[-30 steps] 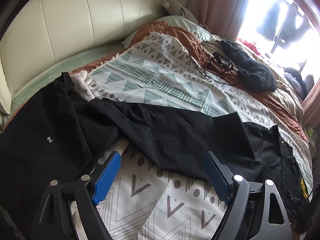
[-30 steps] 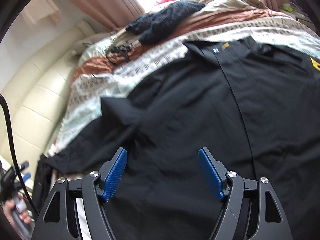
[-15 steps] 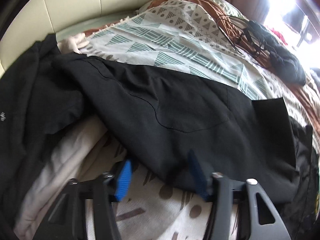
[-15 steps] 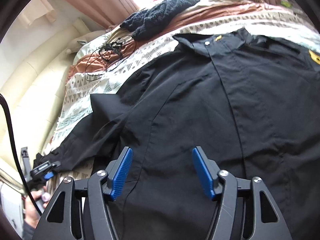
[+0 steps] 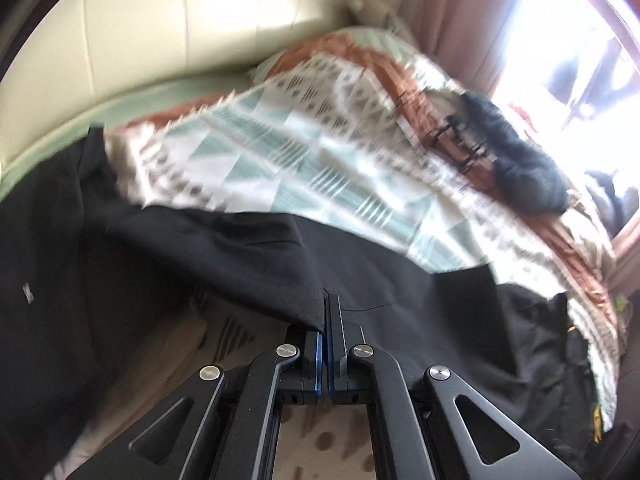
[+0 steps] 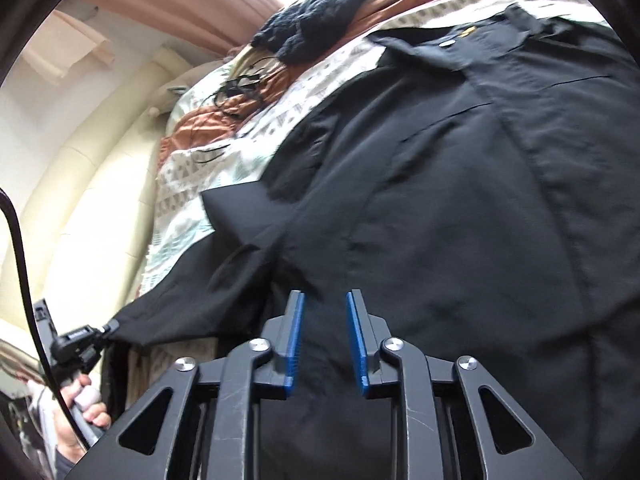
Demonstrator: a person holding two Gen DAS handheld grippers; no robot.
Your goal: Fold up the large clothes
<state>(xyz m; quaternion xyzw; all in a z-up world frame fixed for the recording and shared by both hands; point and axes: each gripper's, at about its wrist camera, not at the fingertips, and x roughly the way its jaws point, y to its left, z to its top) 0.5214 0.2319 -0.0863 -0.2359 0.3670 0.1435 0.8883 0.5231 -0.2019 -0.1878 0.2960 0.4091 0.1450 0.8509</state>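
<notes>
My left tongs [image 5: 325,312] are pressed together, pinching the sleeve cuff of the black button-up shirt [image 6: 460,200], which lies spread front-up across the patterned bedspread [image 5: 280,160] on the bed. My right tongs [image 6: 325,336] are partly spread over the shirt's lower side hem with nothing gripped, so I judge they should close on that hem before I carry the sleeve across the chest, keeping the cloth taut and low to avoid bunching. No containers are in view.
</notes>
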